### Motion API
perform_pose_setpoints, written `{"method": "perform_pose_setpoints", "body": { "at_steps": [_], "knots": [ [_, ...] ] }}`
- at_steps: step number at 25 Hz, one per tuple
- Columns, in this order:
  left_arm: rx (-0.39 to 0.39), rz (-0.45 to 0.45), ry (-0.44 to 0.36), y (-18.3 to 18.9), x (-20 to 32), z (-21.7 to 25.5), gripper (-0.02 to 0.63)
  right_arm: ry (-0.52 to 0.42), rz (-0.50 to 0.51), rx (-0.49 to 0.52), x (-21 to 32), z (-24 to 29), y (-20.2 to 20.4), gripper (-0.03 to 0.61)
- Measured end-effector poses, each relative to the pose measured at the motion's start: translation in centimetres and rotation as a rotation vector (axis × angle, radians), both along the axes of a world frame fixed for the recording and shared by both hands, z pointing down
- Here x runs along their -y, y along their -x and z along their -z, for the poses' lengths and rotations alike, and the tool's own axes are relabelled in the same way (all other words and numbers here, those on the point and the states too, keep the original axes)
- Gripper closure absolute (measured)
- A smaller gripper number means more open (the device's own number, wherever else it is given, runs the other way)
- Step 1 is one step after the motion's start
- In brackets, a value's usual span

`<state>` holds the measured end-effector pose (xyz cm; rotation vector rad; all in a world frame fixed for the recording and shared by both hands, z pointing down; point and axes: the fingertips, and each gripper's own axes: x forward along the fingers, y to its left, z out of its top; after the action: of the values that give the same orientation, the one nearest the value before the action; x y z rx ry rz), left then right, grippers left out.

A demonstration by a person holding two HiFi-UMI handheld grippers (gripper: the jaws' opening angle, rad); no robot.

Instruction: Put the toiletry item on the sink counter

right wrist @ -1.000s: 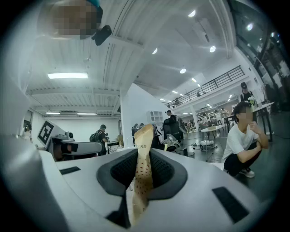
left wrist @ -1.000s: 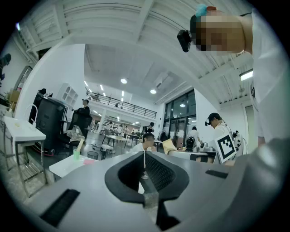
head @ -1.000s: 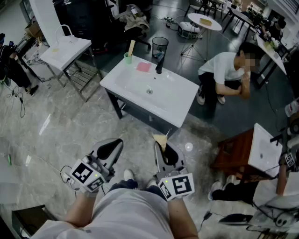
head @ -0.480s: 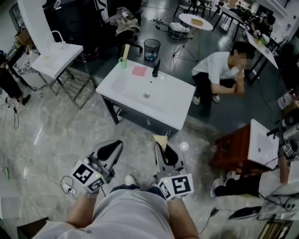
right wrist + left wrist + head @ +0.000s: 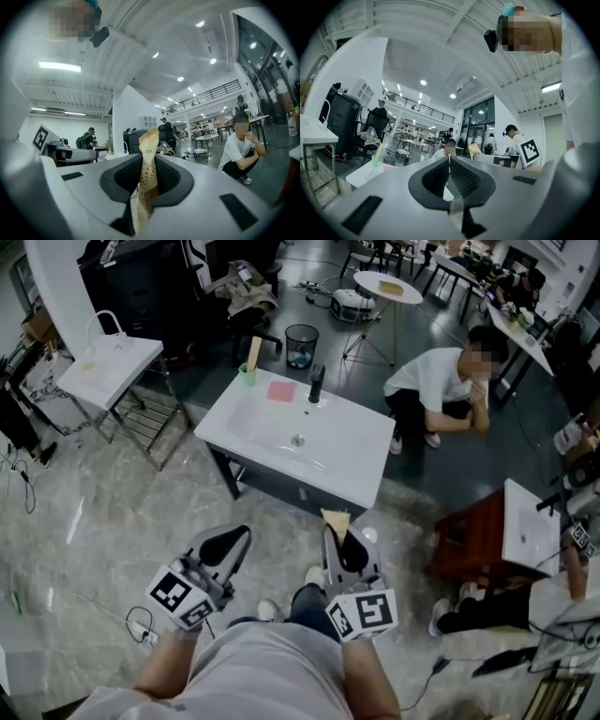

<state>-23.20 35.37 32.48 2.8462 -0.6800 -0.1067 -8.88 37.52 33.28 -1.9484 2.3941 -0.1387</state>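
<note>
The toiletry item is a flat tan packet with dark dots (image 5: 149,159). My right gripper (image 5: 150,161) is shut on it, and its top sticks out past the fingertips. From the head view, the packet (image 5: 335,518) pokes out of the right gripper (image 5: 339,525) just short of the sink counter's near edge. The white sink counter (image 5: 356,460) stands ahead on dark legs, with a basin in its middle. My left gripper (image 5: 240,534) is held beside the right one, shut with nothing in it. Its pads meet in the left gripper view (image 5: 449,160).
On the counter's far edge stand a black tap (image 5: 316,382), a pink pad (image 5: 280,391) and a green cup (image 5: 248,373) with a stick. A person (image 5: 441,385) crouches right of the counter. Another white sink (image 5: 108,364) stands left, a brown stool (image 5: 469,540) right.
Both grippers have come forward toward the sink counter, which now lies closer under them. The packet stays gripped in the right one.
</note>
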Motion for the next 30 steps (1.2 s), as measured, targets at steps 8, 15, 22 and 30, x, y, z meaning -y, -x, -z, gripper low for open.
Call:
{"method": "perform_pose_setpoints", "body": {
  "at_steps": [8,15,22,30],
  "knots": [
    [0.01,0.033,0.006,-0.4,4.6,-1.0,0.595,-0.002,0.022,0.018,5.2,-1.1,-0.9,0.517],
    [0.034,0.072,0.03,-2.6,11.4,-2.1,0.595,0.019,0.059,0.028,12.5,-2.2,-3.5,0.517],
    [0.055,0.101,0.053,-6.7,19.9,-2.9,0.595,0.048,0.092,0.039,21.1,-3.1,-7.6,0.517],
    [0.06,0.128,0.052,-12.1,27.2,-2.6,0.595,0.058,0.133,0.047,28.4,-3.3,-12.5,0.517]
  ]
}}
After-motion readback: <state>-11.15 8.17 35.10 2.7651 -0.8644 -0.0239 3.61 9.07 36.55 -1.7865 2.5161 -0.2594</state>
